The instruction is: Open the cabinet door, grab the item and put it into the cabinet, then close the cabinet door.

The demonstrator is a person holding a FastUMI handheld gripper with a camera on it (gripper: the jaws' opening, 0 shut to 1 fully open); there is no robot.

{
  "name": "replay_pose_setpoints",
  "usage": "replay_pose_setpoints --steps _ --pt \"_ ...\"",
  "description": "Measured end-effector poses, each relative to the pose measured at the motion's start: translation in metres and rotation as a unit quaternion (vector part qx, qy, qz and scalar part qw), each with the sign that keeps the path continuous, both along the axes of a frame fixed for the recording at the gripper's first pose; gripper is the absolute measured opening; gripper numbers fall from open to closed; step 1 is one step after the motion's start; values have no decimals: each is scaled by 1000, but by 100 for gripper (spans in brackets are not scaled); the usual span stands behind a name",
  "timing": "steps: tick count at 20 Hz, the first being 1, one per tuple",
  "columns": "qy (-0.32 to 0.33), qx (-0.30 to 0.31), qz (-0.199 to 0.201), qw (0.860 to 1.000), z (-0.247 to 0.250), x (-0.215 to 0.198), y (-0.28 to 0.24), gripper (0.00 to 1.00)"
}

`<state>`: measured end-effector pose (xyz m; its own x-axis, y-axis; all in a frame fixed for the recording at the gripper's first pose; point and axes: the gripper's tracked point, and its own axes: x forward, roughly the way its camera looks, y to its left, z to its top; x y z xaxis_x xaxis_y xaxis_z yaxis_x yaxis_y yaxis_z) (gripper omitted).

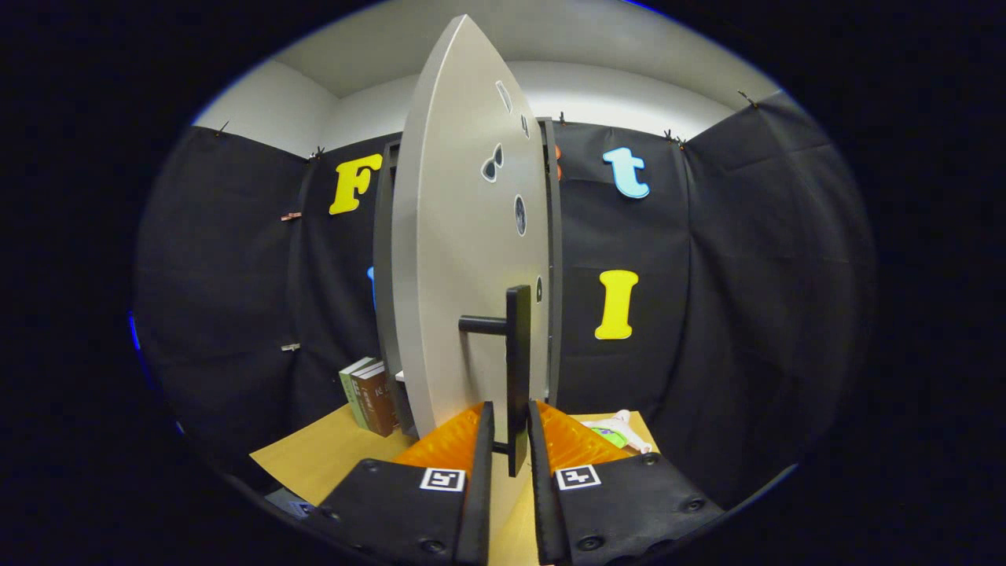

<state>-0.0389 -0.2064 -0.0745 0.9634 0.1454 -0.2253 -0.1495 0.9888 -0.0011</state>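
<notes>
The grey cabinet door (464, 259) stands swung partway out from the dark cabinet frame (553, 259), its face turned to me at a slant. A black vertical bar handle (518, 354) sticks out of the door on a short stem. My gripper (511, 428) holds the lower end of that handle, one finger pressed against each side. A small white and green toy (617, 431) lies on the wooden table (322, 456), right of the fingers and beside the cabinet's foot.
Two or three upright books (368, 397) stand on the table just left of the cabinet. Black cloth walls close in behind and on both sides. The table's front left corner lies near the left finger.
</notes>
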Motion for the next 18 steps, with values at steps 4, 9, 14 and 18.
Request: replay_pose_setpoints --steps 4,9,14,18 --pt "-28 -32 -38 998 8 3 -33 23" --pt "-47 -23 -55 997 14 -9 -47 24" --pt "-60 -3 -75 995 29 -42 -37 27" --pt "-54 -26 -82 995 14 -51 -9 27"
